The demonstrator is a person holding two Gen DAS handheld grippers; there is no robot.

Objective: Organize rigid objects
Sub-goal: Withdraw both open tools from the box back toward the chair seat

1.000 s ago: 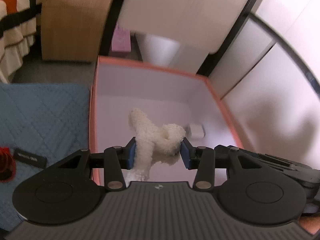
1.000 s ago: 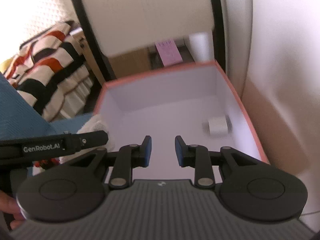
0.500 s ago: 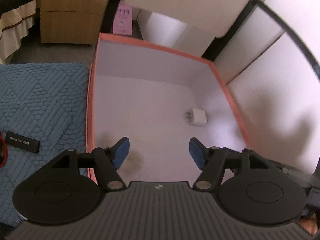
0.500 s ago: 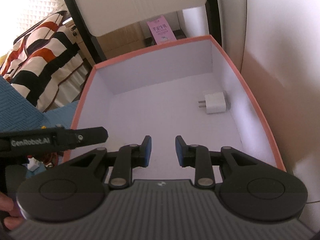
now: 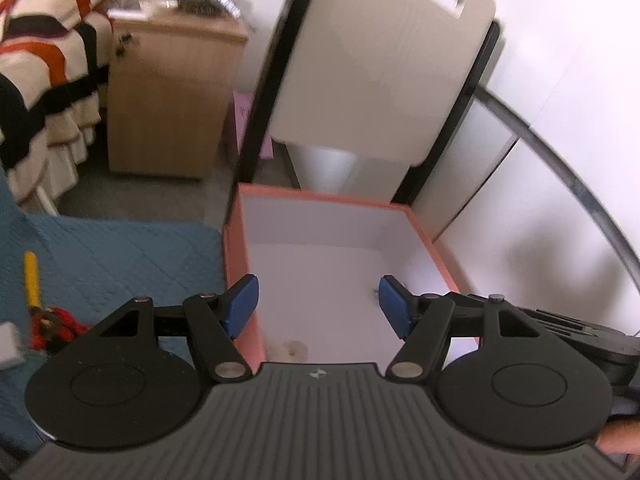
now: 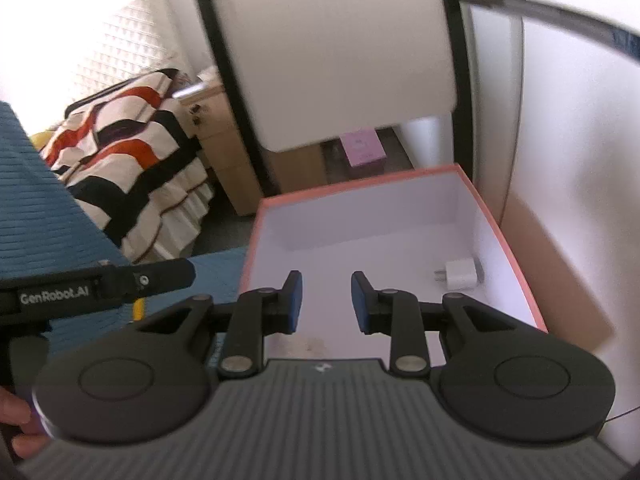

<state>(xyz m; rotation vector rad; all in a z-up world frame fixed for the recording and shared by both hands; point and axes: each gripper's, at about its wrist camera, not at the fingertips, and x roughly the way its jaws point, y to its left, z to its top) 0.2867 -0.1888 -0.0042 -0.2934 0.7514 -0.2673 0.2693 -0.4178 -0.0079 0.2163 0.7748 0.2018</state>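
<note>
A salmon-rimmed white box (image 5: 236, 276) (image 6: 516, 264) lies ahead of both grippers. A white plug adapter (image 6: 460, 274) rests on its floor at the right. A fluffy white item (image 5: 294, 350) lies in the box's near end, mostly hidden by the left gripper's body. My left gripper (image 5: 318, 304) is open and empty above the box's near left part. My right gripper (image 6: 326, 300) is open a little and empty above the box's near edge. A yellow-handled tool (image 5: 32, 280) and a red object (image 5: 60, 322) lie on the blue mat (image 5: 120, 256) to the left.
A white chair (image 5: 376, 64) stands behind the box. A wooden cabinet (image 5: 164, 100) and a striped bed cover (image 6: 132, 148) are at the back left. A pink box (image 6: 362, 148) sits on the floor under the chair. A white wall (image 5: 560, 160) bounds the right side.
My left gripper opened and let go of the fluffy white item into the box, then drew back and tilted up. My right gripper also drew back; its jaws stayed slightly apart.
</note>
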